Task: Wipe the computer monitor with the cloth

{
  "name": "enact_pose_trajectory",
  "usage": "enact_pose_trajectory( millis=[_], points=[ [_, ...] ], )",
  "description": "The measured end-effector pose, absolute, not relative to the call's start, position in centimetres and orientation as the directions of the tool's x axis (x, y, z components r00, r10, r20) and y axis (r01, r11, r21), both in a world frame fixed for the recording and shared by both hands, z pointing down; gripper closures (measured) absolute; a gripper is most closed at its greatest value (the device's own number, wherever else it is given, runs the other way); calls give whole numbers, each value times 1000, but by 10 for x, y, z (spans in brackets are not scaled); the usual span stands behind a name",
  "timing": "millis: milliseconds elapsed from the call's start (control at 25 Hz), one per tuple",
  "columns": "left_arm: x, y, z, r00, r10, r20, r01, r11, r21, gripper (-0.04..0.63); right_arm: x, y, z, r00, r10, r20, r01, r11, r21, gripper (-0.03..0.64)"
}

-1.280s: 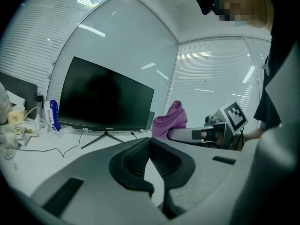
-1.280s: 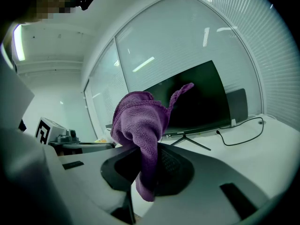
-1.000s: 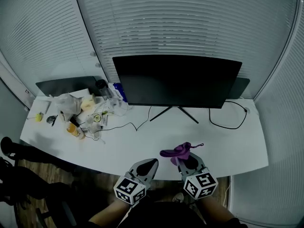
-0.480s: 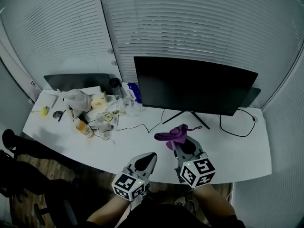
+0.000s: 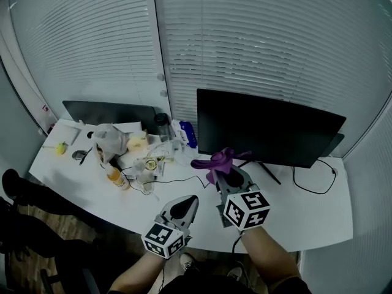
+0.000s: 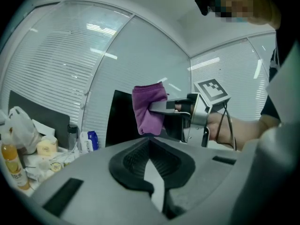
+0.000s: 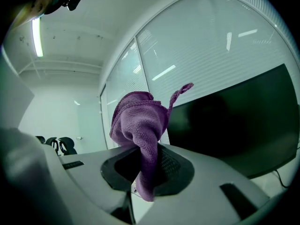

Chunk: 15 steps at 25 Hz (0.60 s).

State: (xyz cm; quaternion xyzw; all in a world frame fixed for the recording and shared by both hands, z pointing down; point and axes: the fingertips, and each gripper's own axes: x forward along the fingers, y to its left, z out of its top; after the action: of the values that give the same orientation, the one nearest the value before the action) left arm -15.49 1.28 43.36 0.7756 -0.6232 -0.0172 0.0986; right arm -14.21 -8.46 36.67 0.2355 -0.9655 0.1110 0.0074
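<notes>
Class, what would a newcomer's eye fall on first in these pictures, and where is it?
The purple cloth, pinched in the right gripper, stands out before the wide black monitor at the back of the desk. Clutter with an orange bottle crowds its left end.

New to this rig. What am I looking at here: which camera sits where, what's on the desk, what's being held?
There is no robot. A person holds a two-jaw gripper in each hand, and the marker cubes are part of the grippers. The head view looks down from the person's head. The other two cameras ride on the grippers and look along their jaws. The right gripper has its jaws shut on a purple cloth, held up near the black monitor and apparently not touching it. The left gripper is shut and empty. The white desk also carries a second dark screen, a plastic bag and an orange bottle.
</notes>
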Motion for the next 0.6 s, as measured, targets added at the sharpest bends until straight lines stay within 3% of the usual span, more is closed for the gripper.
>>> enact_pose_trajectory(
  millis=[600],
  points=[
    [-245, -45, 396, 230, -973, 21, -963, -224, 152, 592, -249, -163, 334, -839, -541, 65, -543, 823, -169, 549]
  ],
)
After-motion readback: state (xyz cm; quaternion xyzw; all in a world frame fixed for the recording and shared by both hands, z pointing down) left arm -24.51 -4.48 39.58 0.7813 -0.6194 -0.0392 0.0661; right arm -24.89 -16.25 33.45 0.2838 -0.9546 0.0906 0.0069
